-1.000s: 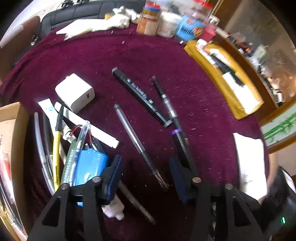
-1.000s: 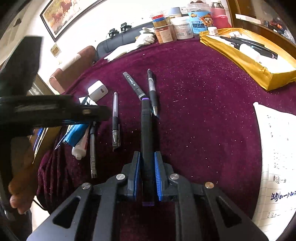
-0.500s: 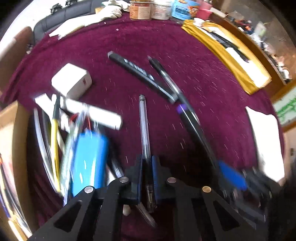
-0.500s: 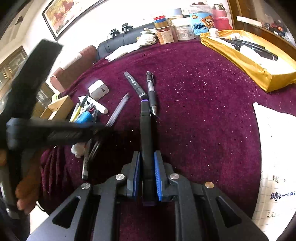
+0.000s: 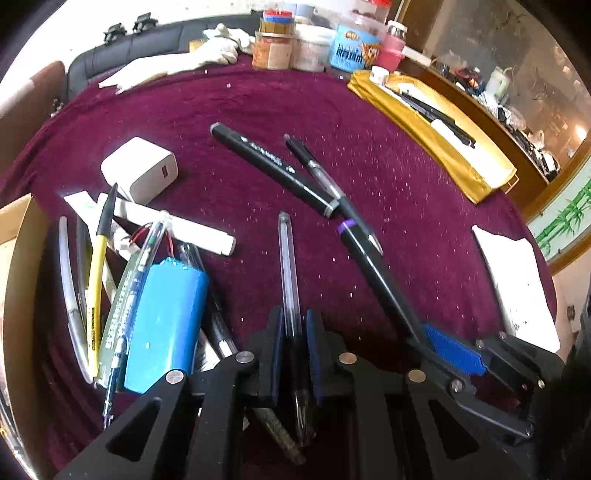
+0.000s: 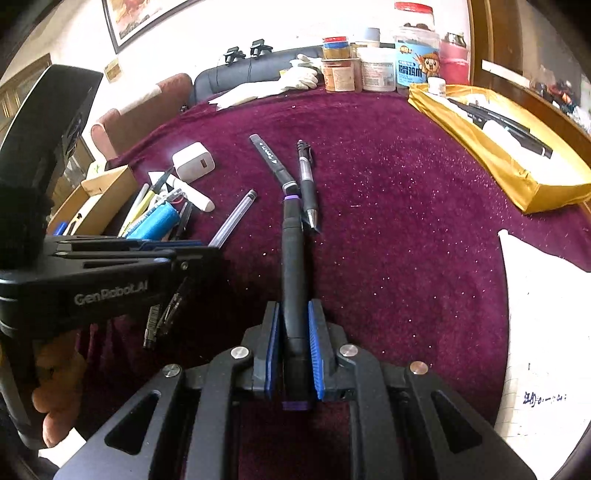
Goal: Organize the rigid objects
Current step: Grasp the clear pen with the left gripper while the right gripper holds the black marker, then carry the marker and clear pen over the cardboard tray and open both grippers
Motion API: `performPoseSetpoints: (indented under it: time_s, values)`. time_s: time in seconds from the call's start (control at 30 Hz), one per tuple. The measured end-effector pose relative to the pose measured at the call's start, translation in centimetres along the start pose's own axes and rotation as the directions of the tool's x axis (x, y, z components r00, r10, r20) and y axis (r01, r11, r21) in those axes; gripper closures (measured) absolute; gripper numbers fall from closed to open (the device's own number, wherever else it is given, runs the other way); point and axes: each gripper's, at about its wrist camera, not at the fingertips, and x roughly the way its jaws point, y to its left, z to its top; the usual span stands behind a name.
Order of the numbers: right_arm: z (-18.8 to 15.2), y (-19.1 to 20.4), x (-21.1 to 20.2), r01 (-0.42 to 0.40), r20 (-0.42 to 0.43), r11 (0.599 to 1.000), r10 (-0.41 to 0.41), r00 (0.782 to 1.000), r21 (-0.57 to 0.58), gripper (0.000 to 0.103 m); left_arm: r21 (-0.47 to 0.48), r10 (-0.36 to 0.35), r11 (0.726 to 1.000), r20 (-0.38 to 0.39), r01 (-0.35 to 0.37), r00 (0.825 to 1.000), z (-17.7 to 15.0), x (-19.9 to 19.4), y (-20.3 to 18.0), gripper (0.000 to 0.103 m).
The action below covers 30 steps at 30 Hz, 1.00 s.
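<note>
Far left, the left claw (image 5: 293, 343), its side marked "GenRobot.AI", has the clear ballpoint pen (image 5: 287, 266) between its blue pads, jaws easing apart, pen tip-down above the maroon worktop (image 5: 406, 177). Moving right, the right claw (image 6: 293, 350) clamps the black purple-ringed pen (image 6: 292, 251), lying along the cloth beside a black marker (image 6: 271, 158) whose print is unreadable.

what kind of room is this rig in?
Probably a home living or dining room: a table under a maroon cloth, food jars at its far edge, a framed picture on the wall.
</note>
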Motion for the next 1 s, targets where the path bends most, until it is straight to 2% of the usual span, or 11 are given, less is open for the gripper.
performPoseSetpoints:
  time_s: [0.1, 0.2, 0.27, 0.4, 0.53, 0.67, 0.87, 1.0]
  values:
    - [0.0, -0.1, 0.0, -0.003, 0.000, 1.000, 0.003, 1.000, 0.009, 0.088, 0.011, 0.009, 1.000, 0.001, -0.009, 1.000, 0.2, 0.1, -0.3, 0.093]
    - [0.0, -0.2, -0.2, -0.029, -0.010, 0.998, 0.029, 1.000, 0.064, 0.089, -0.089, -0.075, 0.993, -0.020, 0.073, 0.997, -0.1, -0.5, 1.2, 0.095]
    - [-0.3, 0.3, -1.0, -0.080, 0.006, 0.994, 0.080, 0.997, 0.078, 0.089, -0.122, -0.106, 0.987, 0.015, 0.107, 0.994, -0.8, -2.0, 1.9, 0.095]
    - [-0.5, 2.4, -3.2, -0.125, 0.063, 0.990, 0.121, 0.991, 0.067, 0.089, -0.166, -0.158, 0.972, 0.065, 0.166, 0.985, -2.3, -5.8, 3.3, 0.095]
    - [-0.1, 5.4, -4.7, -0.234, 0.090, 0.970, 0.229, 0.969, 0.059, 0.089, -0.195, -0.158, 0.965, 0.105, 0.176, 0.982, -3.8, -10.4, 5.5, 0.095]
    - [0.7, 8.9, -5.3, -0.311, 0.093, 0.950, 0.308, 0.947, 0.022, 0.089, -0.212, -0.194, 0.952, 0.131, 0.218, 0.972, -5.4, -14.7, 8.6, 0.095]
    - [2.2, 14.7, -4.3, -0.389, 0.048, 0.919, 0.392, 0.919, -0.060, 0.089, -0.320, -0.164, 0.920, 0.205, 0.225, 0.965, -7.4, -20.1, 16.4, 0.095]
    - [3.3, 18.5, -2.9, -0.394, 0.009, 0.911, 0.398, 0.917, -0.118, 0.089, -0.425, -0.056, 0.894, 0.208, 0.142, 0.977, -7.9, -20.9, 22.3, 0.095]
